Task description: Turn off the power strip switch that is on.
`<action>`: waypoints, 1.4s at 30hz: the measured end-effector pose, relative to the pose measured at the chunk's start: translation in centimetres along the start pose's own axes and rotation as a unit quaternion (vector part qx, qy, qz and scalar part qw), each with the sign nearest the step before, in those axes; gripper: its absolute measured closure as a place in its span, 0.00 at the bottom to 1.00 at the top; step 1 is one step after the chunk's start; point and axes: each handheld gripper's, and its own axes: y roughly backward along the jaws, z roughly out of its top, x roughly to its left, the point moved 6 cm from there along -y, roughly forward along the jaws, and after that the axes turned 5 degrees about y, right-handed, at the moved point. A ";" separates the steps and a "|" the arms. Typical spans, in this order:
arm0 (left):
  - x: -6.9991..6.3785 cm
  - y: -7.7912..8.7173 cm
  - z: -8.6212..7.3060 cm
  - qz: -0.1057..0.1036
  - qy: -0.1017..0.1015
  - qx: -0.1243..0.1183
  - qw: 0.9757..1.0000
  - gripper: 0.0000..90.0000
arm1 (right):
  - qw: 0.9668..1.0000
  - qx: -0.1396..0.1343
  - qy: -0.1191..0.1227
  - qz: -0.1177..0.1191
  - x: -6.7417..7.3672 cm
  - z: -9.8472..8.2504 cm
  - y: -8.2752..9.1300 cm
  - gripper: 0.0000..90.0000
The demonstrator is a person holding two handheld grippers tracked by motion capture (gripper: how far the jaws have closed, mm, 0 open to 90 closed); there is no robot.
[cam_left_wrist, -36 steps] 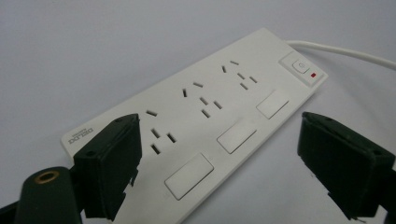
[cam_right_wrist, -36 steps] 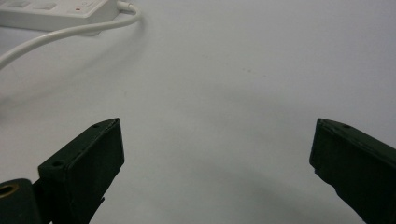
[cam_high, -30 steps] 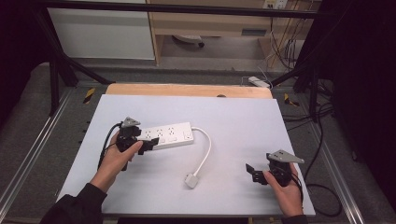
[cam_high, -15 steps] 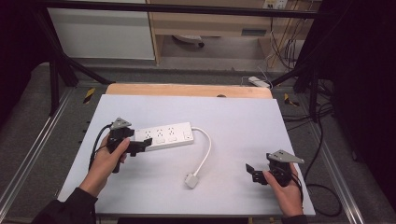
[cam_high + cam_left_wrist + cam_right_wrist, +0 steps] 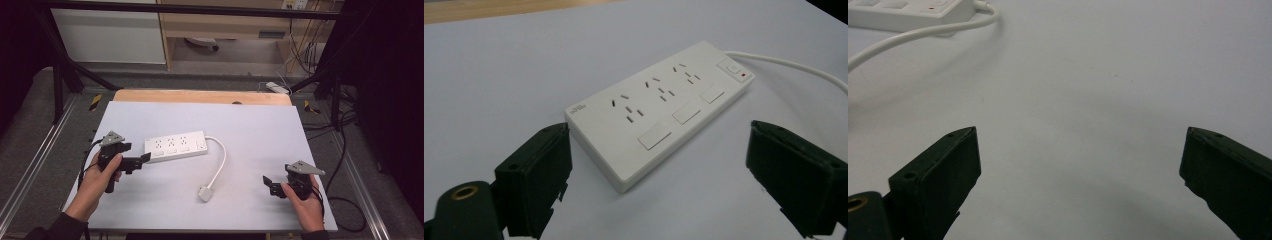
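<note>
Lying flat on the white table (image 5: 250, 130), left of centre, power strip (image 5: 176, 146) w/ three socket sets, switch at its far end; in left gripper view the strip (image 5: 659, 112) sits just ahead of my jaws, near corner between them, not touching. White cable (image 5: 220, 162) curls from the strip to a plug (image 5: 204, 193) nr front-centre. My left gripper (image 5: 142, 159) is spread wide, holding nothing, just beside strip's left end. My right gripper (image 5: 267, 184) rests well apart at front right, jaws wide, nothing between them.
</note>
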 end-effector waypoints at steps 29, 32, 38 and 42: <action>2.0 3.7 -4.3 0.007 0.034 -0.025 0.999 0.12 | 1.000 0.003 0.002 -0.002 0.0 -0.1 -0.1 0.04; 2.1 3.9 -4.8 0.008 0.036 -0.027 0.999 0.12 | 1.000 0.003 0.001 -0.002 0.0 -0.1 -0.1 0.04; 2.3 4.1 -5.9 0.019 0.039 -0.030 0.999 0.13 | 1.000 0.003 0.002 -0.001 0.0 -0.1 -0.1 0.04; 2.3 4.0 -6.4 0.018 0.041 -0.025 0.999 0.13 | 1.000 0.004 0.003 -0.001 0.0 -0.1 -0.1 0.04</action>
